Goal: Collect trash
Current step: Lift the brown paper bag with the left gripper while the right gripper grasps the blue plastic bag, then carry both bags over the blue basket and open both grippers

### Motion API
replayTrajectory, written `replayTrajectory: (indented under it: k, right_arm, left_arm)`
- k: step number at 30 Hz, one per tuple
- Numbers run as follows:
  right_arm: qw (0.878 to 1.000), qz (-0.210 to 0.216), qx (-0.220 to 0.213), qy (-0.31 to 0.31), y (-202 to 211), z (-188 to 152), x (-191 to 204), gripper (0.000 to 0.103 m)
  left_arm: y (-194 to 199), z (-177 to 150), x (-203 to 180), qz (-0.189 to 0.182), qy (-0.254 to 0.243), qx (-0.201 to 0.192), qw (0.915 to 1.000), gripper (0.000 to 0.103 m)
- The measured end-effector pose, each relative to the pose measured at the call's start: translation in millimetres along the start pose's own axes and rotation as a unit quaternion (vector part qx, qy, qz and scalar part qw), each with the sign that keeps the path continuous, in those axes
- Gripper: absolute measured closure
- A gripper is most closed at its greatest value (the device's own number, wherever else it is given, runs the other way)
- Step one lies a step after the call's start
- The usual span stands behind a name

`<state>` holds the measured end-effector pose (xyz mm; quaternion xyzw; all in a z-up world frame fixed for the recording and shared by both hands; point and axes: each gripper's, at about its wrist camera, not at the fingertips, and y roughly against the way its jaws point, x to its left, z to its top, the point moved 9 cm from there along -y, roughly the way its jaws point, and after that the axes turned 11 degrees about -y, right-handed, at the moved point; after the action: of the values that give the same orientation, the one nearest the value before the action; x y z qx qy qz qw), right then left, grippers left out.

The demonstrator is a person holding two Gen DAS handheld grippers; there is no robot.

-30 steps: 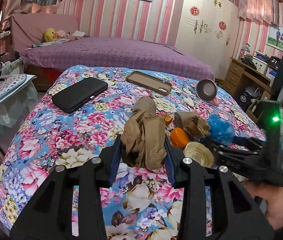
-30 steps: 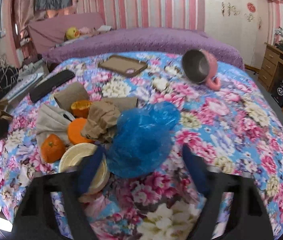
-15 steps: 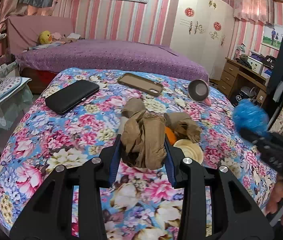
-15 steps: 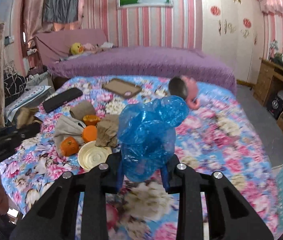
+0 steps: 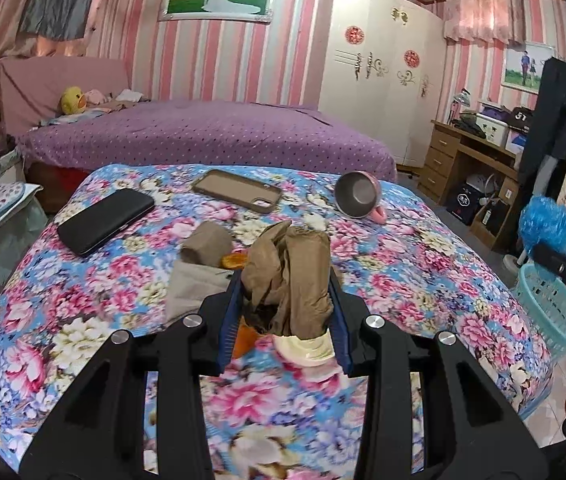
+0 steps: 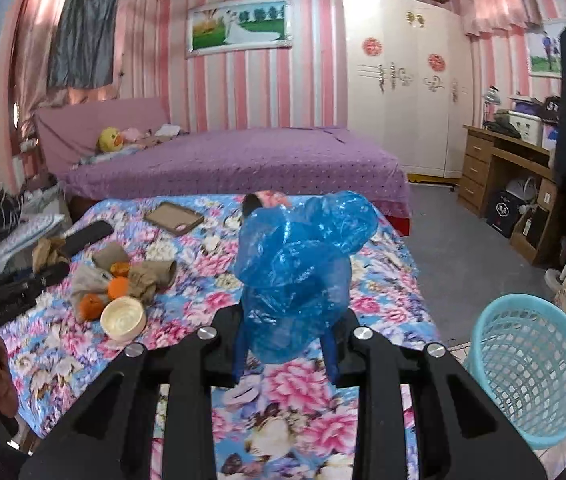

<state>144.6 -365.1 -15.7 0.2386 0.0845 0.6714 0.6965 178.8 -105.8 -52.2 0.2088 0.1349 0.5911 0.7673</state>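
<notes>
My left gripper (image 5: 285,312) is shut on a crumpled brown paper wad (image 5: 289,276) and holds it above the floral table (image 5: 83,288). My right gripper (image 6: 287,344) is shut on a crumpled blue plastic bag (image 6: 299,264), lifted above the table's right part. It also shows at the right edge of the left wrist view (image 5: 549,230). A light blue mesh basket (image 6: 531,368) stands on the floor to the right of the table. On the table lie more brown paper (image 6: 151,278), orange peels (image 6: 118,287) and a cream lid (image 6: 123,318).
A black case (image 5: 105,220), a brown phone case (image 5: 239,191) and a tipped pink mug (image 5: 359,196) lie on the far half of the table. A purple bed (image 6: 235,160) stands behind. A wooden desk (image 6: 499,168) stands at the right.
Both grippers have risen and pulled back from the table with their loads. The right gripper closed on the blue bag, lifted it and swung toward the basket, which is now in its view.
</notes>
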Motion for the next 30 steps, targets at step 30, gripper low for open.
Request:
replayTrajectory:
  k: [30]
  right_arm:
    - [0.989, -0.107, -0.056, -0.089, 53, 40, -173, 0.073]
  left_arm:
    - [19, 119, -221, -0.139, -0.077, -0.072, 0.9846, 0.066]
